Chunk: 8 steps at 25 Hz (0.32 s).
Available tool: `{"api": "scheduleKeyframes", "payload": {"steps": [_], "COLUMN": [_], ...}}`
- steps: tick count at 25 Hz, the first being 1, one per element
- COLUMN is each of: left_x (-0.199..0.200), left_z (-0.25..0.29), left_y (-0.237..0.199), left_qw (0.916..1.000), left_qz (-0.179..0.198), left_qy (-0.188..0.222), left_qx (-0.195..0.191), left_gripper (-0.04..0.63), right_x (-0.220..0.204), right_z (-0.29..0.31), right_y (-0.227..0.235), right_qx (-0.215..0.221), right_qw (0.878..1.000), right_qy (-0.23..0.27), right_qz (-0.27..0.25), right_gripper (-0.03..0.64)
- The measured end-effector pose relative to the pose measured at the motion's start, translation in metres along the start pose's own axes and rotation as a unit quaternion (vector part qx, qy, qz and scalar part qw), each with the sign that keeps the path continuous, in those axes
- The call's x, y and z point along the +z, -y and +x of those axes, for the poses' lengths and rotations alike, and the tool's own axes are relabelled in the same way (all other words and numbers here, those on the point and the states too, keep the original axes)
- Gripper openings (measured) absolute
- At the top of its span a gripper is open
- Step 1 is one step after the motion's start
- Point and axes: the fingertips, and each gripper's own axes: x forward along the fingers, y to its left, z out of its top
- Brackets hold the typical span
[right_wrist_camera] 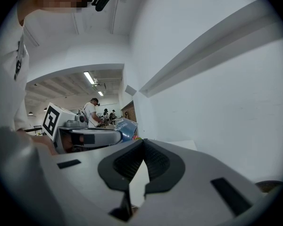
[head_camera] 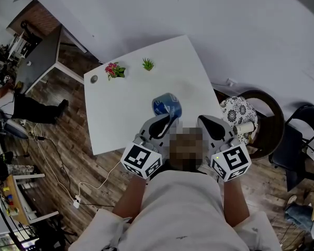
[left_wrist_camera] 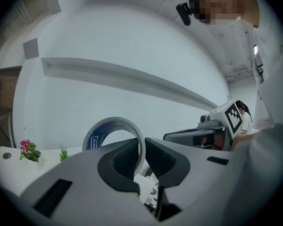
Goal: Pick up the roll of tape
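Left tool (left_wrist_camera: 142,149) clamped, right tool (right_wrist_camera: 142,147) closed

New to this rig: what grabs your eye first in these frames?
First is the blue roll of tape, its wall pinched in the left claw over the white square table. Beside it, the right claw is shut on nothing. At the table's far edge stand a small pink-flowered plant and a small spiky green plant.

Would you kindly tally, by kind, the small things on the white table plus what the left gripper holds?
Tape: 1, the roll of tape in the left gripper
Plants: 2, pink-flowered plant and green plant
Discs: 1, small grey disc
Total: 4
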Motion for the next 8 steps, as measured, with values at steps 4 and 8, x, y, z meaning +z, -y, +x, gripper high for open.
{"api": "scheduleKeyframes", "payload": {"steps": [4, 8], "left_x": [0.0011, 0.0009], "left_z": [-0.0007, 0.0005], "left_y": [0.0007, 0.0], "left_qw": [0.9999, 0.9999], "left_qz": [0.011, 0.01], "left_qy": [-0.004, -0.005], "left_qx": [-0.001, -0.003], "left_gripper": [0.055, 0.055], "right_x": [0.0011, 0.0005], "right_z": [0.0024, 0.0044], "right_y": [-0.0029, -0.0035], "right_qx": [0.004, 0.005], "right_qw": [1.0, 1.0], "right_qy": [0.0, -0.001], "right_qz": [-0.005, -0.005], "right_gripper": [0.005, 0.005]}}
